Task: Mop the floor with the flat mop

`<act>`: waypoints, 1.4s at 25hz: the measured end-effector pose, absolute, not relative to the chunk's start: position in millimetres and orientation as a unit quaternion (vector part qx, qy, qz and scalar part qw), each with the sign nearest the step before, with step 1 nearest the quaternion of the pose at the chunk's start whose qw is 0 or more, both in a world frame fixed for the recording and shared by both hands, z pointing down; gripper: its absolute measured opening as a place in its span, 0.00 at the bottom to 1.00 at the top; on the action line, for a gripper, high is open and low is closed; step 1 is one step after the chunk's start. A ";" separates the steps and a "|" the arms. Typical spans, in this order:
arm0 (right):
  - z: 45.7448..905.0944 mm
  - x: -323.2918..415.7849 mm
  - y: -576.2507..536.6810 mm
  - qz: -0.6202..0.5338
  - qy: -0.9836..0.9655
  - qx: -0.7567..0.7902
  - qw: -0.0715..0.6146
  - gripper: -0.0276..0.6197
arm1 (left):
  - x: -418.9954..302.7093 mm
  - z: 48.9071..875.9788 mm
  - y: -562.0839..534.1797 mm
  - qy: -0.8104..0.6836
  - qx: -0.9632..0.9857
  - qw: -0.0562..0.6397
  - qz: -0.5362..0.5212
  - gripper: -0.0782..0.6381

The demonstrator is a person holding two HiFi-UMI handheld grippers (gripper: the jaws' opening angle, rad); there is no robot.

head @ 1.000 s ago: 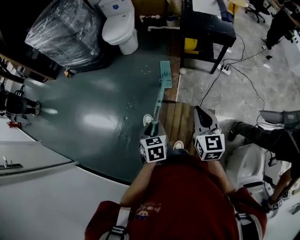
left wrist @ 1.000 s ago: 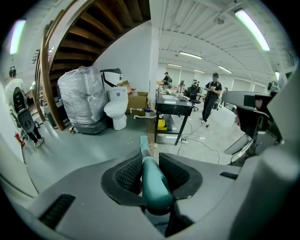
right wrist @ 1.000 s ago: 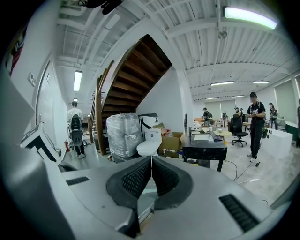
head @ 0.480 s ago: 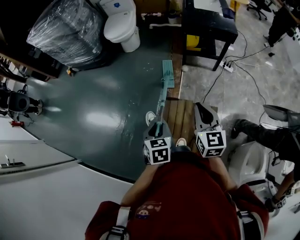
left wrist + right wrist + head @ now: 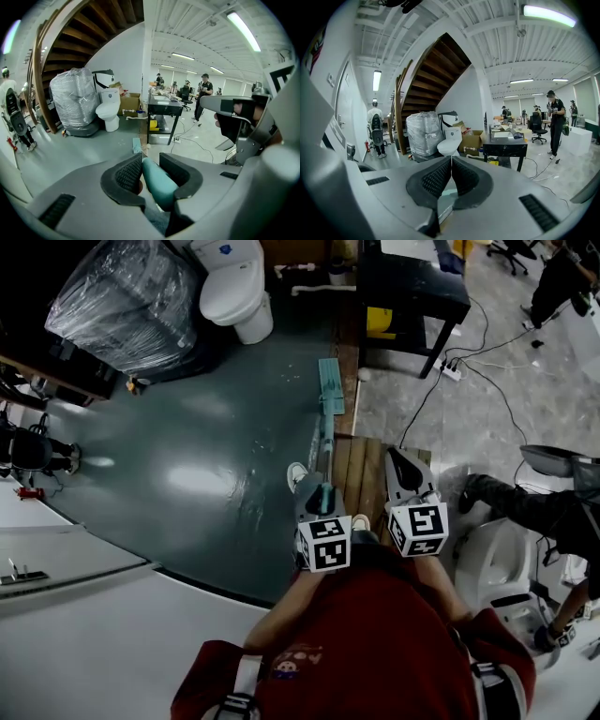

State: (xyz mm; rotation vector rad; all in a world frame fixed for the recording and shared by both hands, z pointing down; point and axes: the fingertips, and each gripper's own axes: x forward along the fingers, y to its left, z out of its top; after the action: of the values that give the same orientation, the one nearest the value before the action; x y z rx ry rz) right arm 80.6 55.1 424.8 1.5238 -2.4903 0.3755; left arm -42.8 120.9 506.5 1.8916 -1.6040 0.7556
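The flat mop's teal head point(image 5: 330, 386) lies on the dark green floor point(image 5: 206, 456) by the edge of the wooden planks point(image 5: 364, 474). Its pole point(image 5: 323, 442) runs back to my left gripper point(image 5: 322, 491), which is shut on the teal handle point(image 5: 158, 180). The left gripper view shows the left gripper point(image 5: 150, 171) with its ribbed pads on either side of the handle, and the mop head point(image 5: 136, 145) small on the floor beyond. My right gripper point(image 5: 396, 457) hangs over the planks to the right of the pole. In its own view the right gripper point(image 5: 451, 164) has its pads pressed together on nothing.
A white toilet point(image 5: 231, 285) and a plastic-wrapped bundle point(image 5: 127, 296) stand at the far end of the green floor. A black table point(image 5: 412, 287) and a power strip with cables point(image 5: 452, 372) are at the far right. A person's leg point(image 5: 525, 507) lies at right.
My left gripper has shifted a little to the right with the mop handle in it. The mop head has barely moved. The right gripper stays where it was.
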 end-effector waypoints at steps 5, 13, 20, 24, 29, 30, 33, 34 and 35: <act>428.5 80.9 54.2 0.131 -0.838 0.520 0.104 0.07 | -37.6 508.1 118.8 -0.591 0.706 0.269 0.283 0.29; 436.9 80.3 48.7 0.136 -0.836 0.521 0.111 0.07 | -28.9 514.7 105.6 -0.590 0.708 0.264 0.285 0.30; 447.0 81.4 33.7 0.143 -0.833 0.521 0.120 0.07 | -22.6 523.7 75.0 -0.592 0.709 0.258 0.282 0.30; 451.6 80.3 22.8 0.146 -0.832 0.522 0.120 0.07 | -22.5 527.1 54.8 -0.594 0.709 0.259 0.278 0.30; 453.6 80.7 6.2 0.147 -0.831 0.524 0.118 0.07 | -19.9 530.1 25.8 -0.596 0.709 0.257 0.277 0.30; 455.0 82.1 2.4 0.149 -0.830 0.524 0.119 0.07 | -18.3 530.6 18.6 -0.596 0.709 0.256 0.277 0.30; 461.4 87.3 -6.8 0.155 -0.827 0.527 0.122 0.07 | -13.3 532.8 -1.7 -0.596 0.710 0.256 0.275 0.30; 463.5 88.4 -9.5 0.156 -0.826 0.528 0.123 0.07 | -12.5 533.5 -8.1 -0.596 0.710 0.255 0.274 0.30; 465.4 89.1 -12.3 0.158 -0.825 0.529 0.123 0.07 | -12.2 533.9 -14.7 -0.596 0.710 0.255 0.274 0.30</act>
State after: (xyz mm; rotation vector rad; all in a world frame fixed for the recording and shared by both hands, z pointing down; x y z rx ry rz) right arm 89.1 -12.3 465.4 1.5424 -2.4065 0.4599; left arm -12.2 -14.7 533.9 1.9287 -1.6186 0.7439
